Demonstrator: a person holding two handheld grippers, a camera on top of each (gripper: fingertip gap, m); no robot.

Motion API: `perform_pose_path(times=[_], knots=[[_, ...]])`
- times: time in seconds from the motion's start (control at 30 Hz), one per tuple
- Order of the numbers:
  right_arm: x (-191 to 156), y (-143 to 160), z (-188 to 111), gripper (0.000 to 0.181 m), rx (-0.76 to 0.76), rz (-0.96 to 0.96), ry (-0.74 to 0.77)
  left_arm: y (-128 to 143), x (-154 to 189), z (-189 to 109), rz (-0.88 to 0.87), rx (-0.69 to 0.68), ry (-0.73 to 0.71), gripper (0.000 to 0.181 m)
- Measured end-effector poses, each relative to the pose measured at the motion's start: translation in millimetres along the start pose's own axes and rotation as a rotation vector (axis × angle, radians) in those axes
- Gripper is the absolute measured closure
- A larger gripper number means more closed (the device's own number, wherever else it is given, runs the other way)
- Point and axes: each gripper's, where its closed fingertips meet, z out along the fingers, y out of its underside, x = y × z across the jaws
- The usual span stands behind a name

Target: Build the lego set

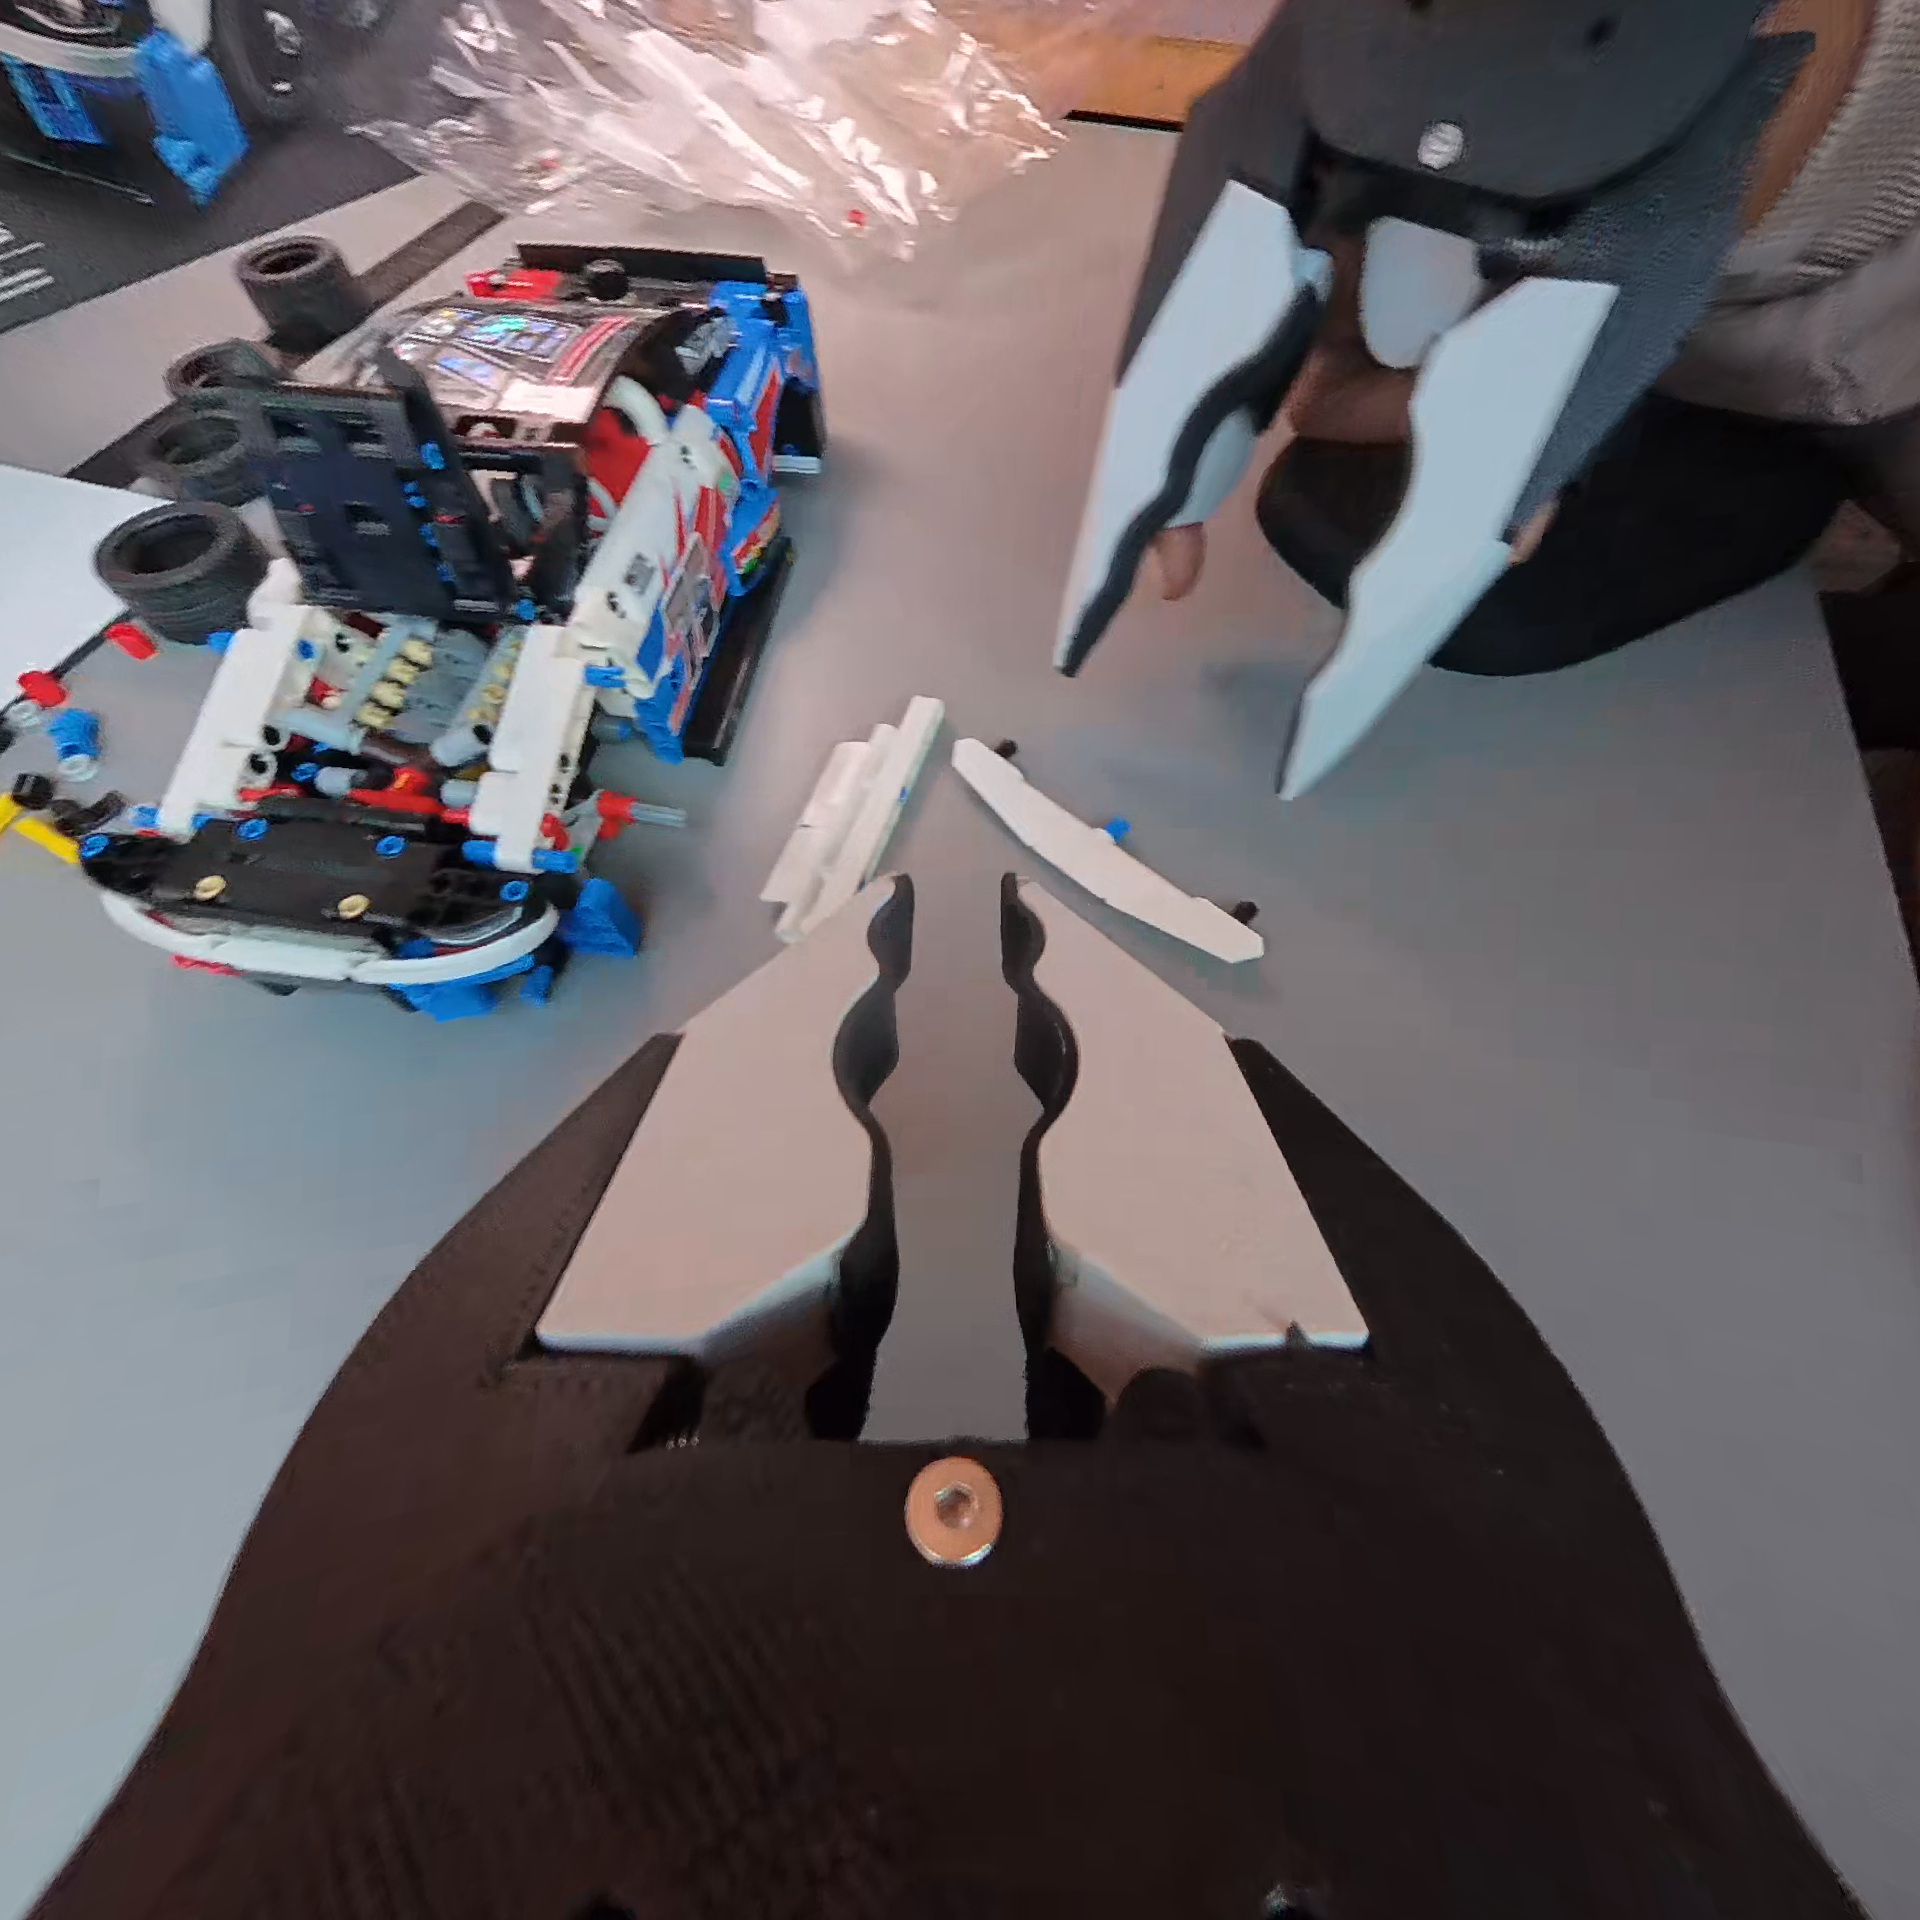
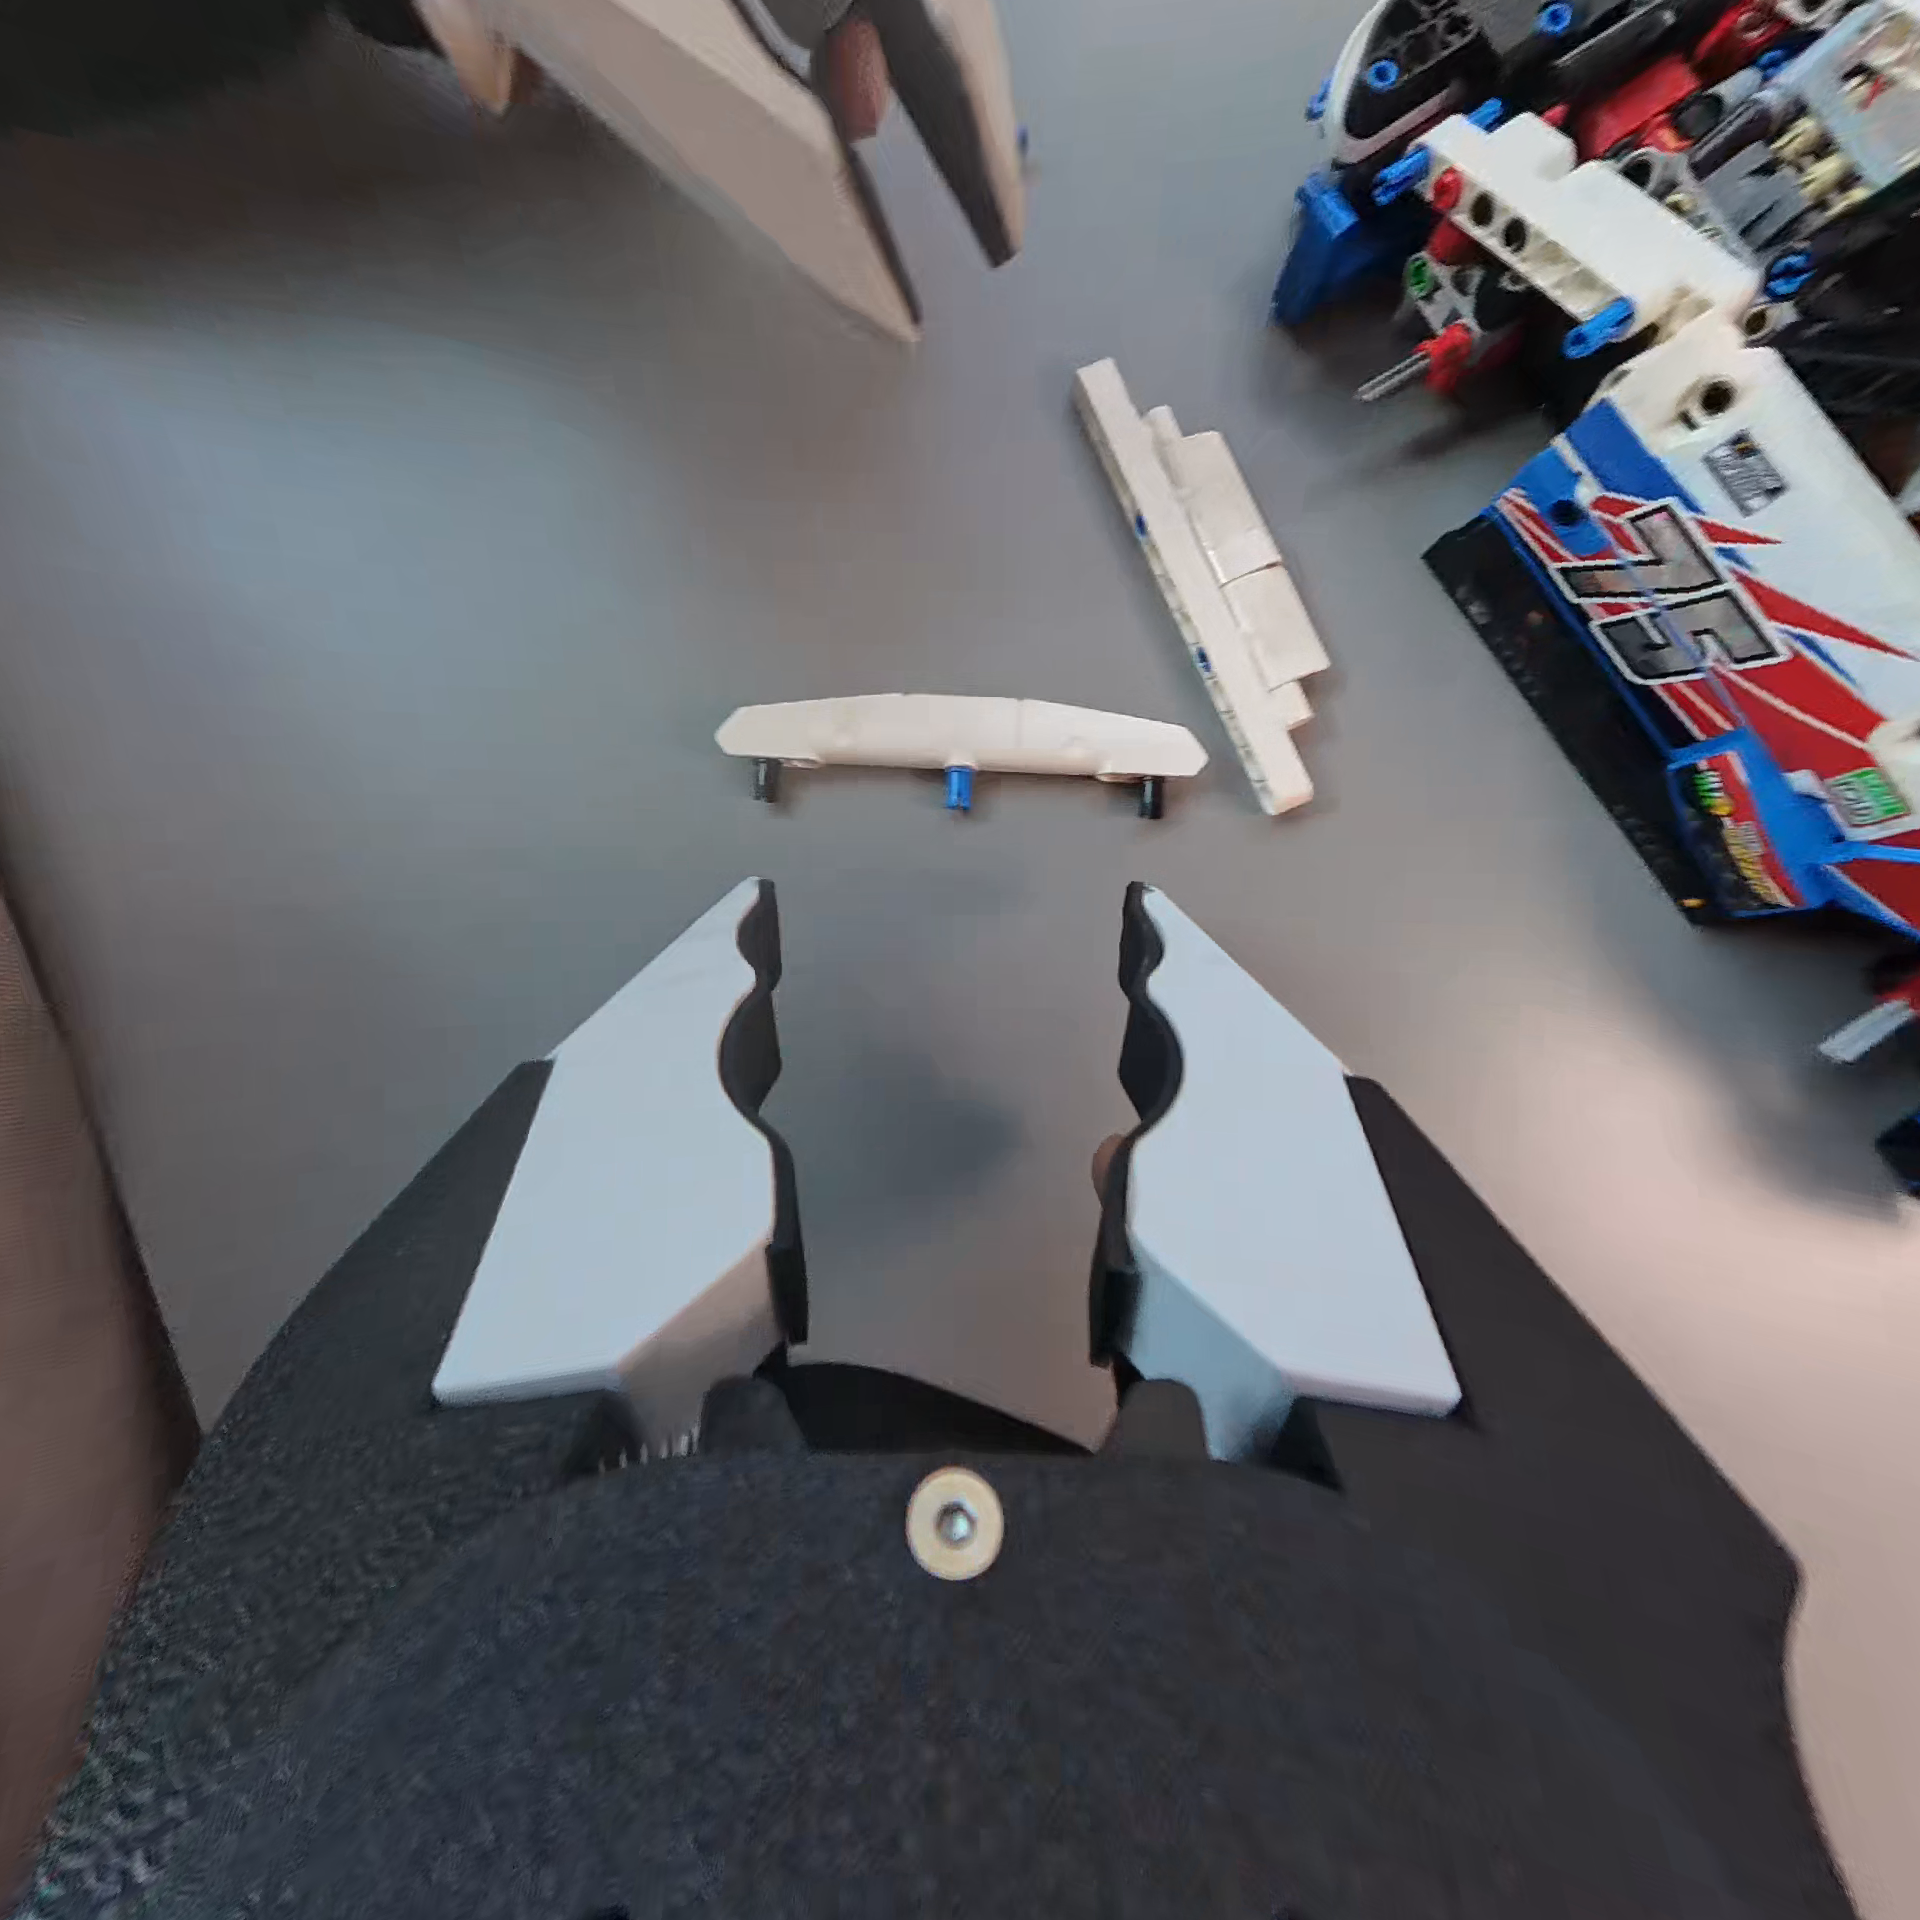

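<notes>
A part-built blue, white and red lego car (image 1: 488, 623) lies on the grey table, also at the right edge of the right wrist view (image 2: 1662, 416). Two loose white assemblies lie beside it: a curved panel with pins (image 1: 1101, 852) (image 2: 961, 738) and a straight stepped beam piece (image 1: 857, 816) (image 2: 1205, 582). My left gripper (image 1: 956, 894) is open a little and empty, its tips just short of both pieces. My right gripper (image 2: 945, 894) is open and empty, just short of the curved panel; it also shows in the left wrist view (image 1: 1184, 727), hovering beyond the panel.
Black tyres (image 1: 177, 571) stand left of the car, with small loose pins (image 1: 62, 727) near them. Crumpled clear plastic bags (image 1: 707, 114) lie behind the car. A box with a car picture (image 1: 114, 94) is at the far left. The table edge (image 1: 1860, 665) runs at the right.
</notes>
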Motion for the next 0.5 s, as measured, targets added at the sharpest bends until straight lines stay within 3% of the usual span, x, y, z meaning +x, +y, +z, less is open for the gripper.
perform_pose_path(times=[0.3, 0.5], knots=[[-9.7, -14.5, 30.4, 0.107, -0.088, 0.04, -0.037, 0.0, -11.1, -2.4, -0.012, 0.0, -0.072, 0.169], [-9.4, -24.5, 40.1, 0.126, -0.206, -0.216, -0.127, 2.8, -15.8, -4.0, -0.002, -0.01, -0.094, 0.171]])
